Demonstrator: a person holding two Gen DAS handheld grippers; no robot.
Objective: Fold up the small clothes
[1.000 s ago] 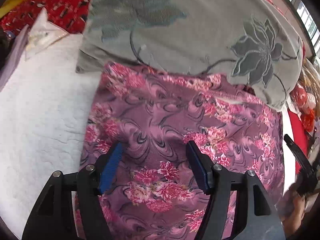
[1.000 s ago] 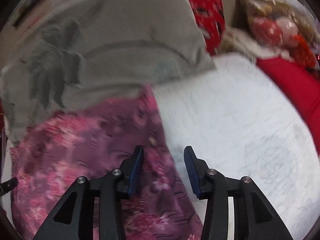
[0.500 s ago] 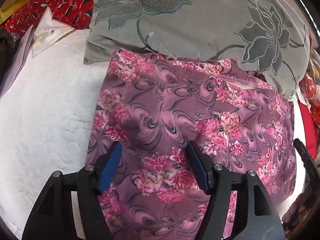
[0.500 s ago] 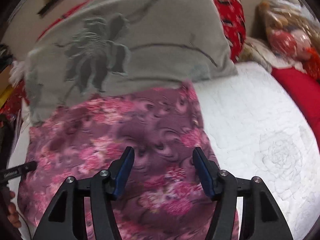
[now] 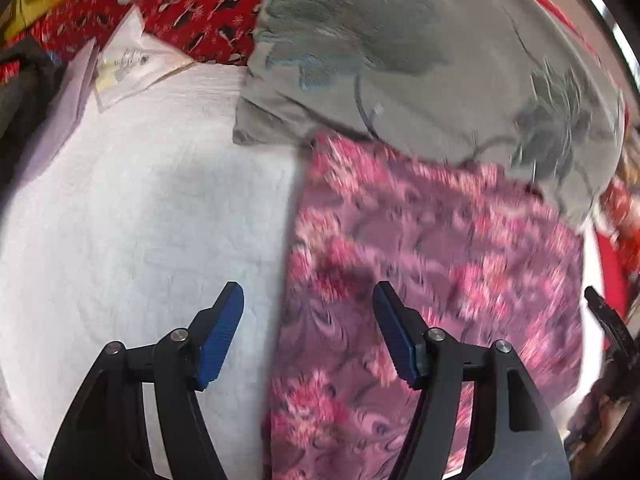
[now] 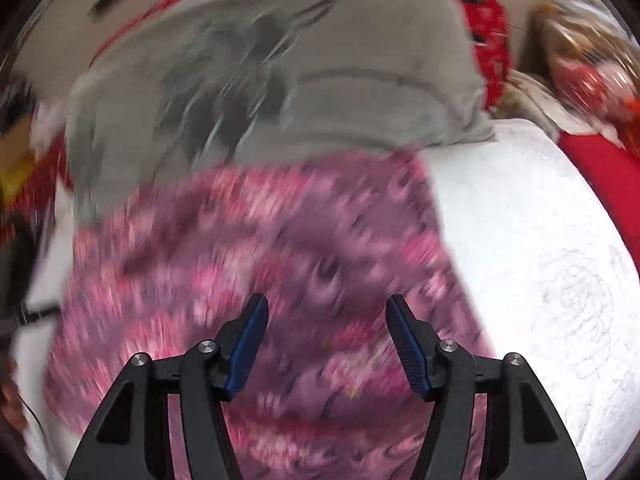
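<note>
A purple garment with pink flowers [image 5: 440, 260] lies flat on a white quilted bedspread [image 5: 140, 220], its top edge against a grey pillow. My left gripper [image 5: 307, 292] hovers open over the garment's left edge, one finger above the bedspread and the other above the cloth, with nothing pinched. In the right wrist view the same garment [image 6: 240, 260] fills the middle. My right gripper [image 6: 327, 302] stands open above its right half, holding nothing. Both views are blurred by motion.
A grey pillow with embroidered flowers [image 5: 400, 60] [image 6: 280, 80] lies behind the garment. Red patterned fabric [image 5: 180, 12] and white paper packets [image 5: 128, 56] sit at the back left. A red cushion [image 6: 596, 168] and wrapped items [image 6: 584, 76] are at the right.
The left gripper slid left, from over the garment's middle to straddling its left edge. The right gripper's jaws widened and it moved from the garment's right edge to over the cloth.
</note>
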